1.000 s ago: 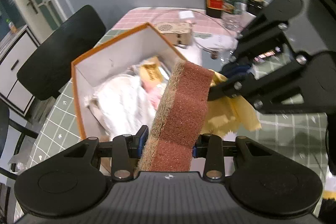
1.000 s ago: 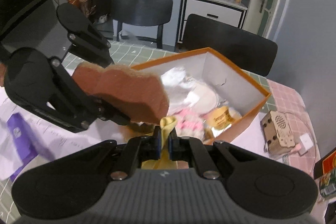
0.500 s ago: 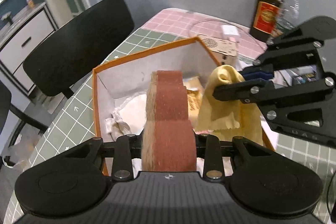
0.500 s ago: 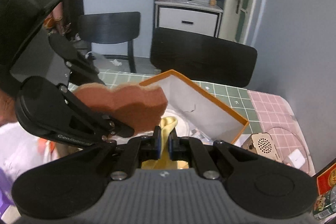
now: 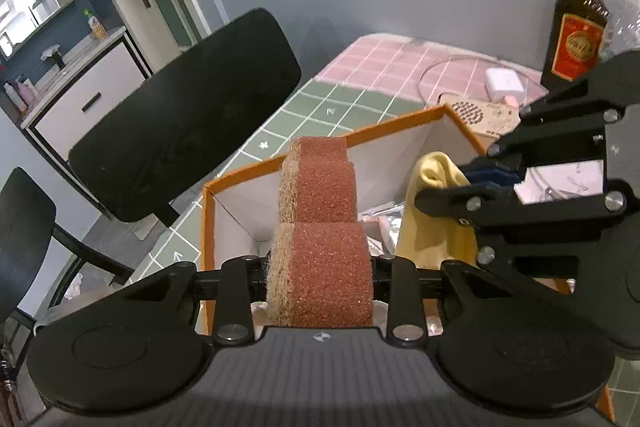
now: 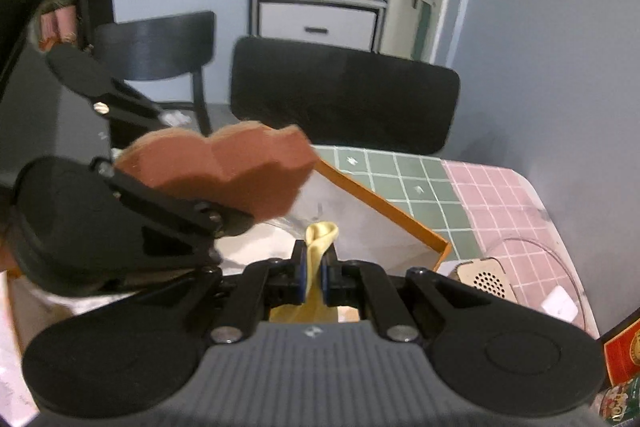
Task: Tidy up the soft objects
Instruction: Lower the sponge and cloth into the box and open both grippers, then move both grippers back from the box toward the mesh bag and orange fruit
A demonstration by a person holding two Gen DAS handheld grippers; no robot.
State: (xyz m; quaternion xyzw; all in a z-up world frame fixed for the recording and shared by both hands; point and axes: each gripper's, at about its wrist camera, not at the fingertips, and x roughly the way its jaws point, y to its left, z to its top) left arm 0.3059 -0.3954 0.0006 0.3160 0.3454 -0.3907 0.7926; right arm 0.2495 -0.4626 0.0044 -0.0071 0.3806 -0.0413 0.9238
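Note:
A brown scouring sponge stands on edge between the fingers of my left gripper, which is shut on its lower part. It hangs over the orange cardboard box with white inner walls. Just to the right, my right gripper is shut on a yellow cloth that droops into the box. In the right wrist view the yellow cloth is pinched between the blue pads of the right gripper. The sponge and left gripper are at its left, above the box.
Two black chairs stand at the table's far side. A dark bottle, a white charger with cable and a small wooden speaker box sit on the pink tiles beyond the box. A white cabinet stands behind.
Both grippers have travelled with the sponge and cloth across the box toward its far corner. The sponge has turned so that its narrow edge faces the left camera.

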